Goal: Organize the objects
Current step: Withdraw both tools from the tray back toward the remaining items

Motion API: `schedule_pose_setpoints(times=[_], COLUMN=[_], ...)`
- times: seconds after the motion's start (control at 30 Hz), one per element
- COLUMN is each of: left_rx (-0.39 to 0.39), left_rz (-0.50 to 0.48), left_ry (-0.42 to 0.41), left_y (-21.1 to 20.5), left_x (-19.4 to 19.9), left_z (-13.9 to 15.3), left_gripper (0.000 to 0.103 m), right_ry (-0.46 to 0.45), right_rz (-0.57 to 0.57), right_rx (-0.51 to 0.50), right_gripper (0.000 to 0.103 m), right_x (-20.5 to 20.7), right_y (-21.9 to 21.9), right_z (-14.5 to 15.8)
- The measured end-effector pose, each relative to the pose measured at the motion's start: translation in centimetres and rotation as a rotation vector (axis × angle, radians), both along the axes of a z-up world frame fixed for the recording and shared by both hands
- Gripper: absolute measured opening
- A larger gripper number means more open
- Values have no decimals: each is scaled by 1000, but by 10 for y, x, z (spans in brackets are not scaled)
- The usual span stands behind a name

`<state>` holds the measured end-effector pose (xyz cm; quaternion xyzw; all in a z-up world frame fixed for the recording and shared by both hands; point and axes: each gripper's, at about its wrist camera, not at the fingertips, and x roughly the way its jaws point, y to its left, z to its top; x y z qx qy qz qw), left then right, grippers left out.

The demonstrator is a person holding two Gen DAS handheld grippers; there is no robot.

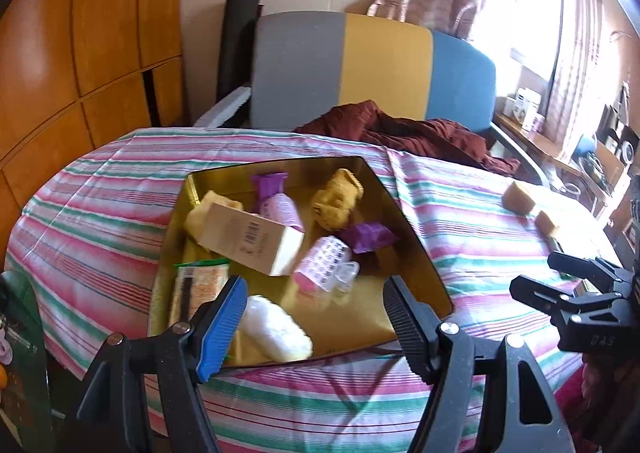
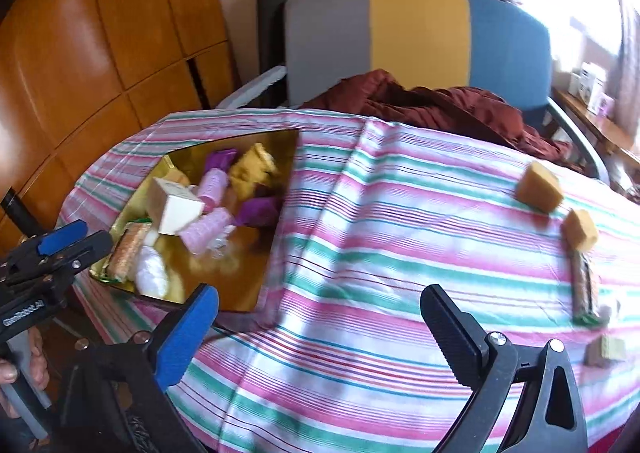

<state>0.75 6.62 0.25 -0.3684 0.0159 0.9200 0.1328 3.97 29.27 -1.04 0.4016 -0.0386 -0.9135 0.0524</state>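
A gold tray [image 1: 408, 249] [image 2: 248, 273] sits on the striped tablecloth and holds a cream box [image 1: 248, 239], pink rollers [image 1: 324, 263], purple wrappers [image 1: 370, 237], a yellow sponge [image 1: 338, 199], a white roll [image 1: 276, 329] and a snack bar [image 1: 200, 285]. My left gripper [image 1: 314, 319] is open and empty over the tray's near edge. My right gripper [image 2: 320, 327] is open and empty above bare cloth, right of the tray. On the cloth at right lie two tan sponge blocks [image 2: 538, 187] [image 2: 580, 229], a wrapped snack bar [image 2: 584, 289] and a small block [image 2: 606, 349].
A chair [image 2: 416, 37] with grey, yellow and blue panels stands behind the table, with maroon cloth [image 2: 440, 101] on it. Wooden cabinets [image 2: 100, 33] are at the left. A cluttered shelf [image 1: 528, 113] stands by the bright window at right.
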Motion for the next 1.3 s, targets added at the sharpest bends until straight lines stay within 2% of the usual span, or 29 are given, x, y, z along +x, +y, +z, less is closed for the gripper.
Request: schedule_pose_setpoints(times=[0.63, 0.97, 1.07, 1.3], left_rx=[-32, 2, 23, -19], left_rz=[-170, -283, -326, -372], left_ry=[-45, -65, -87, -140], left_y=[68, 117, 134, 186], left_x=[-6, -24, -31, -51], left_z=[-4, -3, -2, -11], left_gripper=[72, 73, 82, 82], right_ry=[-38, -50, -57, -51], right_rz=[-253, -431, -488, -569], right_rx=[33, 33, 27, 35], right_gripper=[103, 103, 103, 103], right_x=[31, 43, 42, 29], right_y=[108, 180, 202, 246], right_z=[-8, 1, 6, 15])
